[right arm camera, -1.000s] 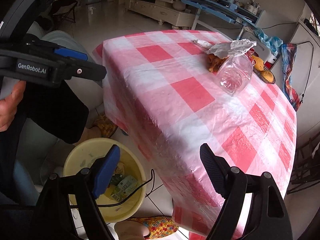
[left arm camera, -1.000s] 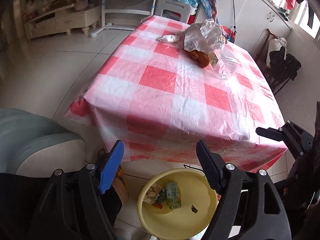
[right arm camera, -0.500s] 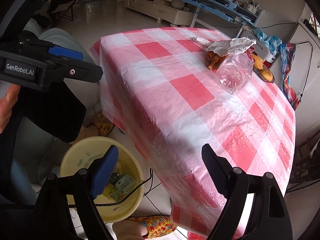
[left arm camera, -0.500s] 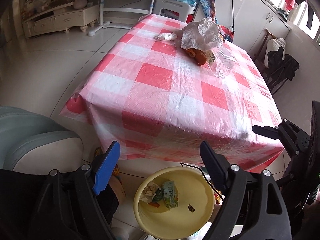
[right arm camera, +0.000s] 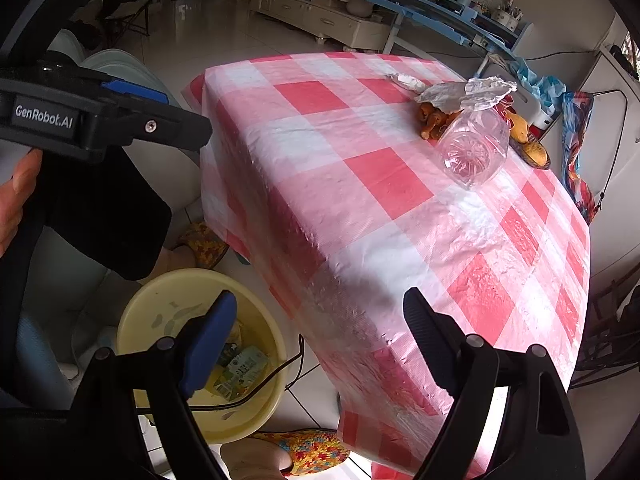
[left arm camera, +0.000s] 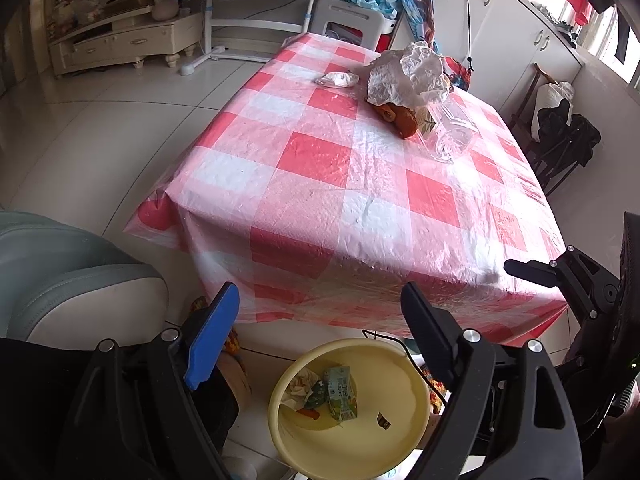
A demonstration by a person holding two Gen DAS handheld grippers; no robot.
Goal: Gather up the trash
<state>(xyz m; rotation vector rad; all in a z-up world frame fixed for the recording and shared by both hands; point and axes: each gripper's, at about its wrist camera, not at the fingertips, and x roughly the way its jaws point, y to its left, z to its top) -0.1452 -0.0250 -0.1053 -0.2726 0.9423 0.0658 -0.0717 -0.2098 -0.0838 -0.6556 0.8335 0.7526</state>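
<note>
Trash (left arm camera: 320, 394) in basin (left arm camera: 404, 432); fruit (right arm camera: 528, 140) right view only

**Soft daylight, heavy fisheye bend**

Daylight enters from the window (left arm camera: 608, 36) at the upper right of the left wrist view, overexposed to white. The glossy tablecloth (left arm camera: 360, 184) throws back pale sheen, and the floor tiles (left arm camera: 100, 128) shine mildly. Shadows stay soft; the cloth's hanging front edge is dimmer. Both views bow hard at the rims and darken into black corners. The centre is fairly sharp, while the nearby gripper arms and the far furniture look slightly soft.
</note>
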